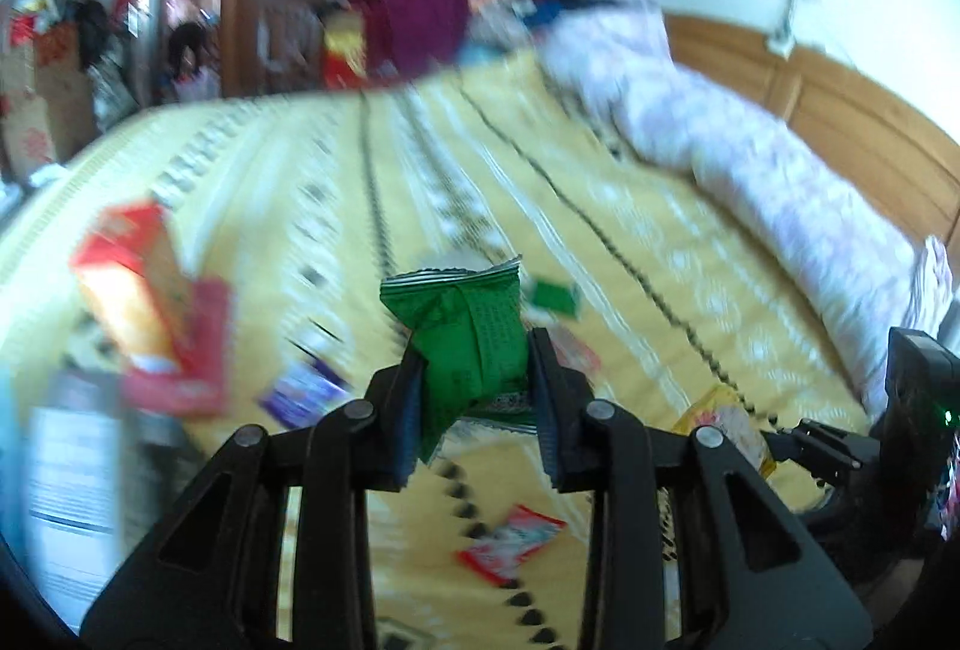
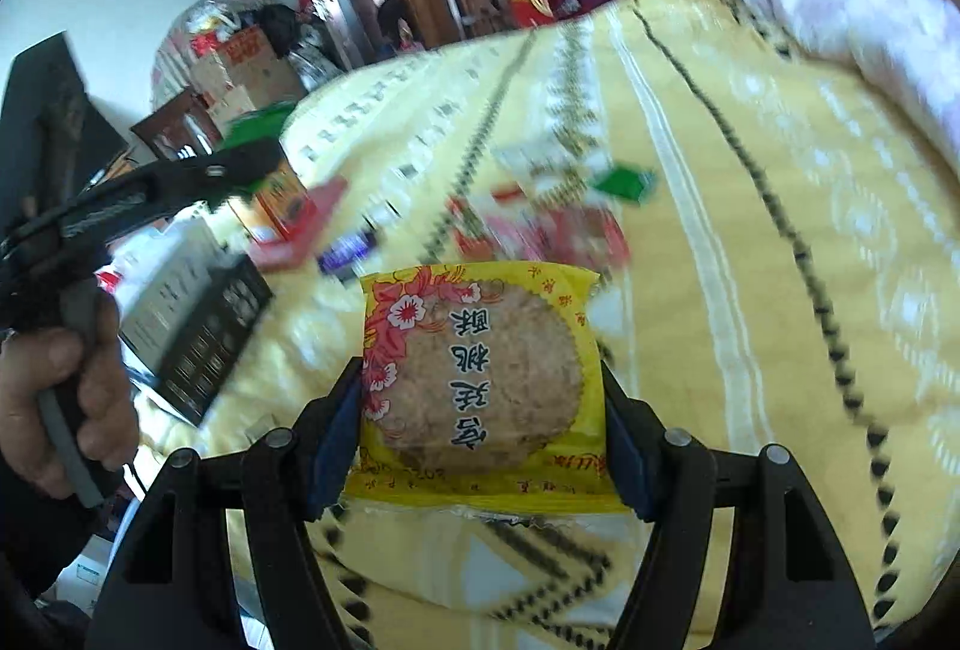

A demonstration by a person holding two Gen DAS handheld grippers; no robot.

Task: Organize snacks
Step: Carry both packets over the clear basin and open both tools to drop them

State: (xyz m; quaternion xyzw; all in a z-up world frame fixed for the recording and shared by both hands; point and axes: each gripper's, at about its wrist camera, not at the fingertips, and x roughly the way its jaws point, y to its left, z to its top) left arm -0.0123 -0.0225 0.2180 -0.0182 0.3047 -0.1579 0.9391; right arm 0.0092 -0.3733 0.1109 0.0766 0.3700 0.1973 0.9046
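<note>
My left gripper [image 1: 477,368] is shut on a green snack packet [image 1: 468,338] and holds it above the yellow bedspread [image 1: 600,206]. My right gripper [image 2: 483,410] is shut on a yellow-wrapped round biscuit pack [image 2: 480,380], also held above the bed. The left gripper shows in the right wrist view at the left [image 2: 180,182], with a hand on its handle. The yellow pack shows at the right in the left wrist view [image 1: 732,428]. Loose snacks lie on the bedspread: a red packet [image 1: 510,542], a purple packet [image 1: 300,392] and a small green packet [image 1: 555,297].
A red and orange box [image 1: 138,302] stands on the bed at the left, with a black and white box [image 2: 192,314] near the bed's edge. A pale folded quilt [image 1: 750,158] lies along the wooden headboard [image 1: 840,110]. Clothes and boxes are piled beyond the bed.
</note>
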